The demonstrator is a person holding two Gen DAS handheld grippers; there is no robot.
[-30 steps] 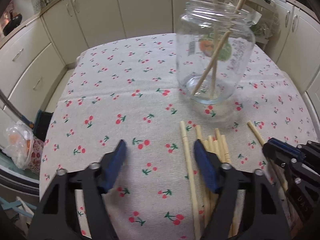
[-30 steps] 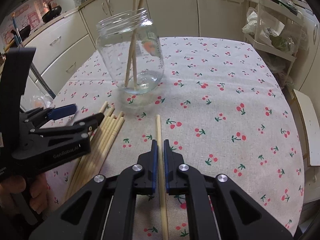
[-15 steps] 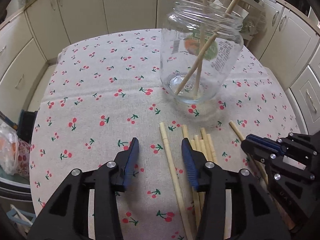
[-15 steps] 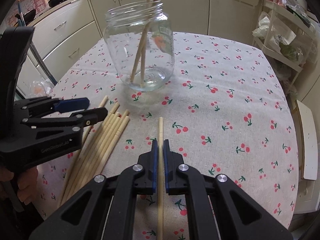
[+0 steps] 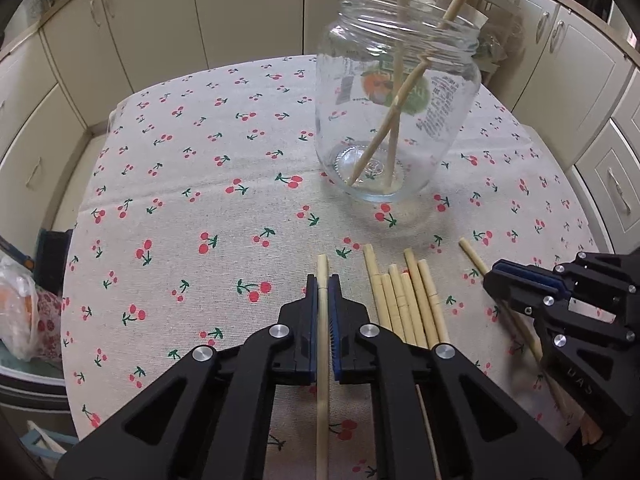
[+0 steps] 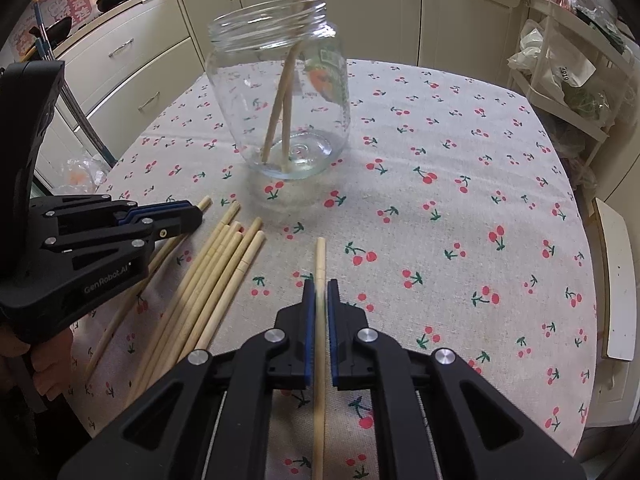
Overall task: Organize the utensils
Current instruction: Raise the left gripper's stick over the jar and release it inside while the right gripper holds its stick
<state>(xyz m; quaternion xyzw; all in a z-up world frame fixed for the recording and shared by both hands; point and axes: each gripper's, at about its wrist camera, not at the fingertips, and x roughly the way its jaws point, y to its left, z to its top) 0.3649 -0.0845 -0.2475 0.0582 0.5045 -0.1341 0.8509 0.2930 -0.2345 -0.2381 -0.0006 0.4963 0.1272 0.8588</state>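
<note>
A clear glass jar [image 5: 396, 120] stands on the cherry-print tablecloth [image 5: 192, 184] with two wooden chopsticks leaning in it; it also shows in the right wrist view [image 6: 284, 104]. My left gripper [image 5: 323, 280] is shut on one wooden chopstick [image 5: 322, 344] at the left of a pile of loose chopsticks [image 5: 408, 304]. My right gripper [image 6: 319, 284] is shut on another chopstick [image 6: 319, 344], right of the pile [image 6: 208, 292]. Each gripper appears in the other's view, the right [image 5: 516, 284] and the left [image 6: 176, 220].
Cream kitchen cabinets [image 5: 160, 20] surround the round table. A white wire rack with bags [image 6: 560, 64] stands at the right. A plastic bag [image 5: 20, 312] sits low on the left, beyond the table edge.
My left gripper has moved right over the leftmost chopstick and closed on it. My right gripper stays shut on its chopstick and has edged nearer the jar.
</note>
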